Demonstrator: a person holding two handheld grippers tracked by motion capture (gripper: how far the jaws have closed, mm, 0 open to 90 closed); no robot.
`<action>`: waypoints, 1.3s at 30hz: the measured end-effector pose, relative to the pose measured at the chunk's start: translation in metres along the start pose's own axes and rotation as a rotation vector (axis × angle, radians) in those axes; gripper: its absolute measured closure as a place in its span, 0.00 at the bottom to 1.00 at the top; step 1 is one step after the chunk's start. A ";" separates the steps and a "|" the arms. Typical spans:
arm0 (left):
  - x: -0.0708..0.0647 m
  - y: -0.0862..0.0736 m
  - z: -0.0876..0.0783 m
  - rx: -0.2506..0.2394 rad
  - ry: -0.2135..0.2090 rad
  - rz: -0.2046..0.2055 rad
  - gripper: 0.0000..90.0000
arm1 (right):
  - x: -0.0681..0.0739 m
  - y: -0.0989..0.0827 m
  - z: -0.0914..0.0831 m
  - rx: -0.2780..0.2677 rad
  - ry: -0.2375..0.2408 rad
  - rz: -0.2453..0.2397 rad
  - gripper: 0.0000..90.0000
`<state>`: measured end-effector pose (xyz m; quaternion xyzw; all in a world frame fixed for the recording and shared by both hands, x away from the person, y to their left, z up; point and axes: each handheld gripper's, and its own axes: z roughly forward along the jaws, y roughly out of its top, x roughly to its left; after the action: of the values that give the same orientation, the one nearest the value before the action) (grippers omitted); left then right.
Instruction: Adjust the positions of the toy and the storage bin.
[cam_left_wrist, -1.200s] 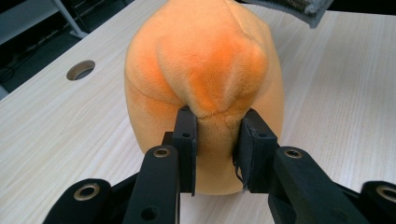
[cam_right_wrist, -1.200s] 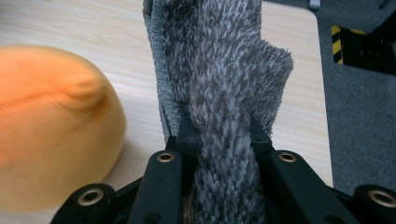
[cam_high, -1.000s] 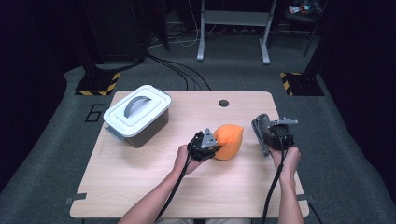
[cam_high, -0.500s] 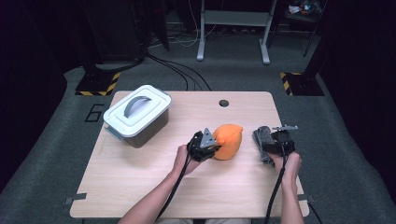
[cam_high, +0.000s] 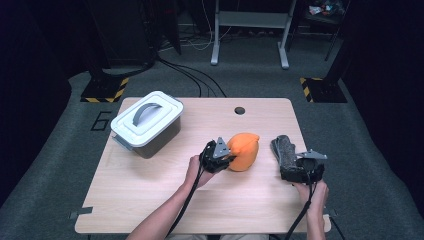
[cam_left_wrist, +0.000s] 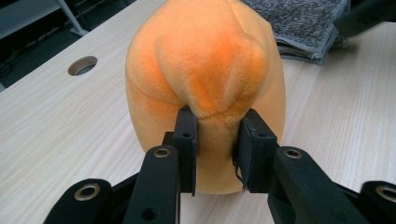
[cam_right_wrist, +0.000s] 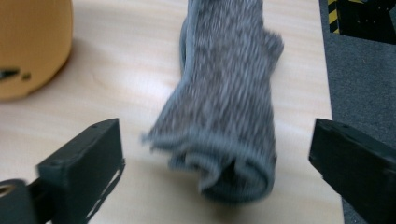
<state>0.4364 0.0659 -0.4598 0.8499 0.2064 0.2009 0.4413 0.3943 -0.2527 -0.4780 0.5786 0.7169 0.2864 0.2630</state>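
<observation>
Right gripper (cam_high: 300, 172): nearest the person, low over the near end of the towel (cam_high: 286, 156). Its fingers (cam_right_wrist: 81, 161) have just been opening and now stand wide apart, one on each side of the roll, pressing on nothing.
Towel: a grey rolled cloth lying on the surface (cam_high: 150, 200) at the right, its length running away from the person. It sits between the spread fingers but is not gripped.
Left gripper (cam_high: 223, 159): at mid-surface, its fingers (cam_left_wrist: 187, 140) clamped on a fold at the near side of the plush (cam_high: 243, 151).
Plush: orange and soft, resting on the surface just left of the towel and apart from it.
Step in hand: I judge the left holds the plush steady while the right lines up to take the towel.
Next move: likely the right fingers settle lower around the roll and close on it squarely. The cloth is loose and may unroll if caught by one layer.
Box (cam_high: 146, 123): grey, white lid on, handle up, at the far left corner, well apart from both hands.
</observation>
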 end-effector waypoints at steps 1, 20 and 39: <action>0.000 0.000 0.000 -0.003 0.001 -0.005 0.79 | 0.001 -0.006 0.000 0.002 -0.009 0.003 0.00; 0.001 0.005 -0.012 -0.057 0.019 -0.035 0.85 | -0.003 -0.064 0.009 -0.011 -0.013 0.050 0.00; 0.007 0.007 -0.054 -0.070 0.060 -0.056 0.85 | -0.006 -0.064 0.010 -0.001 0.014 0.056 0.00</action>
<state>0.4153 0.1023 -0.4242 0.8213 0.2361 0.2208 0.4701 0.3590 -0.2684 -0.5302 0.5963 0.7021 0.2980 0.2503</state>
